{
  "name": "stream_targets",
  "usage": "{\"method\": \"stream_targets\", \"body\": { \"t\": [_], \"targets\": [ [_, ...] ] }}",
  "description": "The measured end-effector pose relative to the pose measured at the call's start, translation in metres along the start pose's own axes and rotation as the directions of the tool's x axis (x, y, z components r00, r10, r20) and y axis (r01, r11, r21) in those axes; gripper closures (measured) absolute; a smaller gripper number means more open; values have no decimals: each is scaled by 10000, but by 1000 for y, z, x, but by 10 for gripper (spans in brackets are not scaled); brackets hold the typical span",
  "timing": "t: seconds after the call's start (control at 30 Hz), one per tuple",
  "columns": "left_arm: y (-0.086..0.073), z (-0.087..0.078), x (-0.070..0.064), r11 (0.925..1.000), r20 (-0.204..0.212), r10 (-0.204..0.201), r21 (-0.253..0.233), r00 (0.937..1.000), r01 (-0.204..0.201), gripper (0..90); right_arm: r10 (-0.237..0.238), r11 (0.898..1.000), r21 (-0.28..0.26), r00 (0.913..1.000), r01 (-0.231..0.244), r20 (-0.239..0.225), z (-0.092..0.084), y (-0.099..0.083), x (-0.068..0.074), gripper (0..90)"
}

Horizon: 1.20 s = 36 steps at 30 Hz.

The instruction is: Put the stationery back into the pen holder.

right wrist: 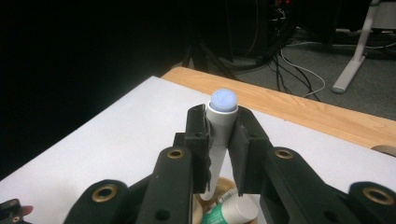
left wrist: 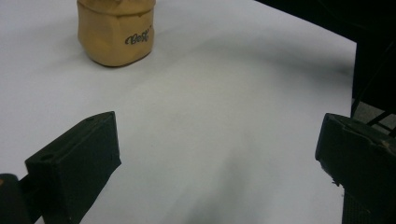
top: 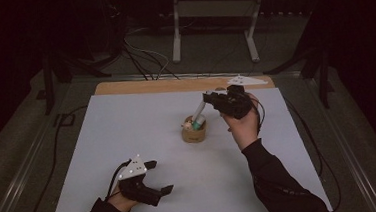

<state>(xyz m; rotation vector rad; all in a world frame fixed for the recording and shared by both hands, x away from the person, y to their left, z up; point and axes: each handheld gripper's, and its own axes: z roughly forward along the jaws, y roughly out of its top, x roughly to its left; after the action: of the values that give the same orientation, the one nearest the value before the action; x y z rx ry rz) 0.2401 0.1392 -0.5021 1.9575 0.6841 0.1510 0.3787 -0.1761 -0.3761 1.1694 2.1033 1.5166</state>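
The right gripper [right wrist: 219, 140] pinches a white tube [right wrist: 220, 122] slanting over the tan pot [top: 194, 131]; the tube could catch the rim and tip the pot. Nearer than the pot, the left gripper [top: 157, 177] rests, fingers spread.

Both grippers, the left gripper [top: 162, 177] and the right gripper [top: 208, 97], are matte black with blocky jaws, brass-coloured screw rings and grey three-cornered top plates. Thin dark cables trail from them. The person's sleeves [top: 280, 182] look black, possibly ribbed.

Non-task items, upper frame
White stand [top: 213, 14] top centre; loose cables [top: 145, 59] on grey floor; wooden board edge [top: 174, 85] below.
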Motion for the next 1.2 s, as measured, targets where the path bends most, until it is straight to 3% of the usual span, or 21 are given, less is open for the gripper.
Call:
{"method": "stream_targets", "body": {
  "t": [0.57,1.2],
  "targets": [
    [0,0,0,10000,11,32,37,10000,-32,5,-215,9973,710,9998,211,50,27,-10,-1,780],
    [0,0,0,10000,27,75,50,10000,-75,5,-242,9846,1725,9995,269,-180,49,-25,3,779]
  ]
}}
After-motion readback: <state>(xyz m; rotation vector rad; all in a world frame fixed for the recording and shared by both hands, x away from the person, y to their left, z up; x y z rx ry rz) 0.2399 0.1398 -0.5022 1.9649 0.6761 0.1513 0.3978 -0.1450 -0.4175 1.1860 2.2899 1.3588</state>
